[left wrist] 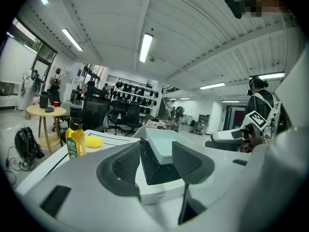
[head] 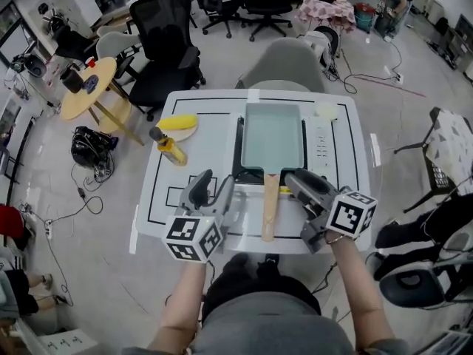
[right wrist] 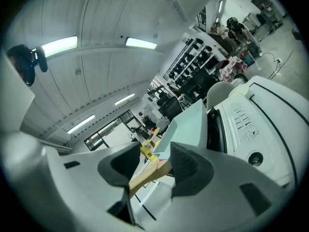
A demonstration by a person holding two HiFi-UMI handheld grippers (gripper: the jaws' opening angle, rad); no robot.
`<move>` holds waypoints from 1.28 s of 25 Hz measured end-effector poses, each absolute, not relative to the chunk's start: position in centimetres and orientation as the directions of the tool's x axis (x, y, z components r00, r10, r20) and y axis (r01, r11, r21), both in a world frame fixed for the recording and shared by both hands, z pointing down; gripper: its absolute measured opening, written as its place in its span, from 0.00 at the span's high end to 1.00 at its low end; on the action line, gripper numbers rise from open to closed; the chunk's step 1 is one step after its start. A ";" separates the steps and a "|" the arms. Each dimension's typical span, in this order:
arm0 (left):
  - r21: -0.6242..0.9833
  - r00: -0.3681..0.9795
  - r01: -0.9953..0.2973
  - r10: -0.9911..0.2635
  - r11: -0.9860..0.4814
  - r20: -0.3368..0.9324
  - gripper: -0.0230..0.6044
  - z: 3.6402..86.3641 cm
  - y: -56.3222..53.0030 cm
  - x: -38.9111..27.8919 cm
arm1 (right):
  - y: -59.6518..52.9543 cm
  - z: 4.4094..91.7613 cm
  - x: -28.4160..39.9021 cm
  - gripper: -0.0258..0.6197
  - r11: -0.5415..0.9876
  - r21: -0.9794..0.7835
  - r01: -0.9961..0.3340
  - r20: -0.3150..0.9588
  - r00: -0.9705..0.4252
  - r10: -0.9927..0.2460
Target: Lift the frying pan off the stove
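The pale teal rectangular frying pan (head: 273,135) sits on the white induction stove (head: 323,150) mid-tabletop (head: 159,198), its wooden handle (head: 270,205) pointing toward the near edge between the left hand-held gripper (head: 212,186) and right hand-held gripper (head: 292,182), both with jaws apart.

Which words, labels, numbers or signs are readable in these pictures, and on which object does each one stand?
No text here can be read with certainty.
Green label on the oil bottle: the print is too small and blurred.
Control panel of the stove: rows of markings, too small to read.
Square markers on the cubes: black-and-white patterns, no letters or numbers.
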State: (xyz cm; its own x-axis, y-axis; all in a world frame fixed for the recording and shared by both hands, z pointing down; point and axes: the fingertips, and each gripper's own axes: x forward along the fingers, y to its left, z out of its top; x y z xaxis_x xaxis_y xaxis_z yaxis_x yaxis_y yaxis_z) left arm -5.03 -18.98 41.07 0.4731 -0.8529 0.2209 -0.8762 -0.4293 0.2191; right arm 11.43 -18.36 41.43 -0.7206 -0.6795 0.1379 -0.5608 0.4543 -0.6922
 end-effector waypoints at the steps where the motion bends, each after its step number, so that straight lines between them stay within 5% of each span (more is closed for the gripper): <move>1: 0.219 0.464 -0.881 -0.857 -0.419 0.223 0.65 41.1 -18.8 -5.1 | -18.4 41.6 11.2 0.66 0.453 -0.704 -0.547 0.139 -0.731 -0.668; 32: 0.235 0.352 -0.928 -0.886 -0.289 0.301 0.65 43.4 -16.7 -9.1 | -19.4 47.5 6.4 0.57 0.136 -0.982 -0.132 0.072 -0.923 -0.379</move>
State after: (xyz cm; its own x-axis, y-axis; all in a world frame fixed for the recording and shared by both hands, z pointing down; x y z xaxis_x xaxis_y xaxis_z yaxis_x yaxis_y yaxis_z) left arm -9.13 -16.67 43.41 0.3518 -0.8864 0.3010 -0.9282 -0.2886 0.2349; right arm 6.39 -19.36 47.53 -0.9227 -0.3787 0.0716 -0.1319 0.1357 -0.9819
